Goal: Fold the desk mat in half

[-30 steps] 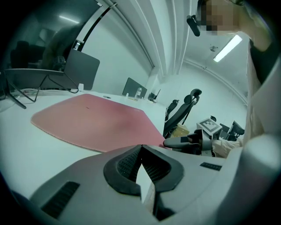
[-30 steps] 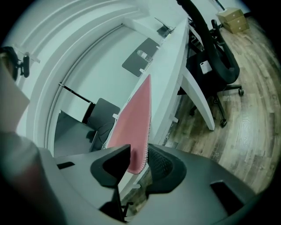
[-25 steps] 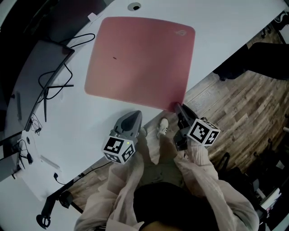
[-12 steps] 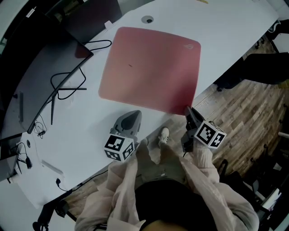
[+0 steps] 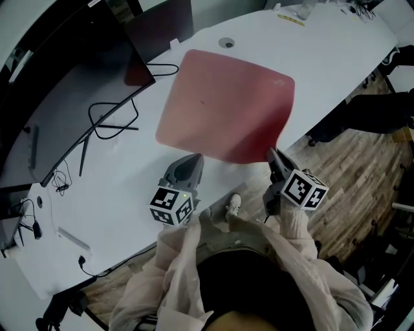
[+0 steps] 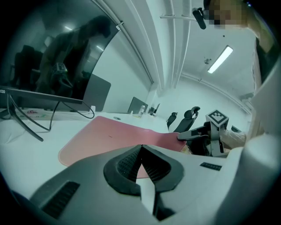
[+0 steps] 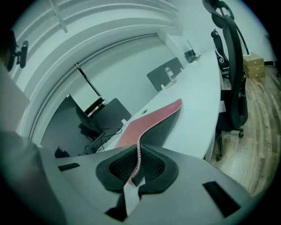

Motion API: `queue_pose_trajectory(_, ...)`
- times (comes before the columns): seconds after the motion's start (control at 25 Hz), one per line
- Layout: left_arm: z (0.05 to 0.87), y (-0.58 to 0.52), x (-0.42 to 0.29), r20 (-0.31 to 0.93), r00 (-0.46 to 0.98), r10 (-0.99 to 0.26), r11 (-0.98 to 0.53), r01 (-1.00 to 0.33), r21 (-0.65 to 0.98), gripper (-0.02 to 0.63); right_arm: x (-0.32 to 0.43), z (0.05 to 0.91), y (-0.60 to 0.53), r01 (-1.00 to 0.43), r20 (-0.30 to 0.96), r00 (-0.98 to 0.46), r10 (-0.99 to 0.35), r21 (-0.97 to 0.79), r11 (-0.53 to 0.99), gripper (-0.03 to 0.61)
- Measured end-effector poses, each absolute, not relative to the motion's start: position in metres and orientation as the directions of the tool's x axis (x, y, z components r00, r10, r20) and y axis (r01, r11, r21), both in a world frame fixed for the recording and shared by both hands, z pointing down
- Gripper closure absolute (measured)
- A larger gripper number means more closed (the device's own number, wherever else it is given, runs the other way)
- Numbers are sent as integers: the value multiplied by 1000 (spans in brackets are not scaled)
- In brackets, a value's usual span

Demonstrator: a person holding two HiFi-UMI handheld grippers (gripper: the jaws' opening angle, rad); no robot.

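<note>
**Partly raised desk mat, its near right corner clamped in the right gripper**

Print first: the pink desk mat point(image 5: 226, 103) carries a pale logo point(image 5: 280, 83) at its far right corner, too faint to read. A yellow label point(image 5: 290, 19) near the table's far end is likewise too small to make out. The marker cubes on both grippers show only black-and-white squares.

The mat lies on the white table point(image 5: 336, 52) with its long axis running left to right across the head view, the logo end toward the table's right edge. Most of it lies flat. Its near right corner is off the surface, held by the right gripper point(image 5: 272, 155). That gripper's jaws have just been closing, and its pads now press on the mat's edge, which curves up from the table into them.

The left gripper point(image 5: 187, 165) hangs over bare table just in front of the mat's near long edge, its jaws together with nothing between them.

Beyond the mat's left end stand a dark curved monitor point(image 5: 71, 84) and loose black cables point(image 5: 107, 119). A round grommet point(image 5: 226, 43) sits past the far edge, probably a cable hole. An office chair point(image 7: 230, 66) stands on the wood floor point(image 5: 349, 187) to the right.
</note>
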State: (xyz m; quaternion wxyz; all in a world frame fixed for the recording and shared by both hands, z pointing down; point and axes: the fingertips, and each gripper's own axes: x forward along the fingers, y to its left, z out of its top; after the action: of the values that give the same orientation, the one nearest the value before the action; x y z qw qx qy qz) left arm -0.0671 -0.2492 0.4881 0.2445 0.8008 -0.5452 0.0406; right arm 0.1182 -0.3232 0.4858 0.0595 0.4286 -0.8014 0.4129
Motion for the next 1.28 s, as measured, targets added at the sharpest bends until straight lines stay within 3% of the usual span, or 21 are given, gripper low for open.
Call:
queue_pose_trajectory(0.48,474,-254,-107,291,324,-900,-218,-914,343,588,42,454,-349,-688,412,-717,-563,-554,470,546)
queue_pose_trajectory(1.28,480,-205,-221,306,91,-948,19,-941,339,588,-136,468,-337,-518,450,-837,-310,-474,712,546)
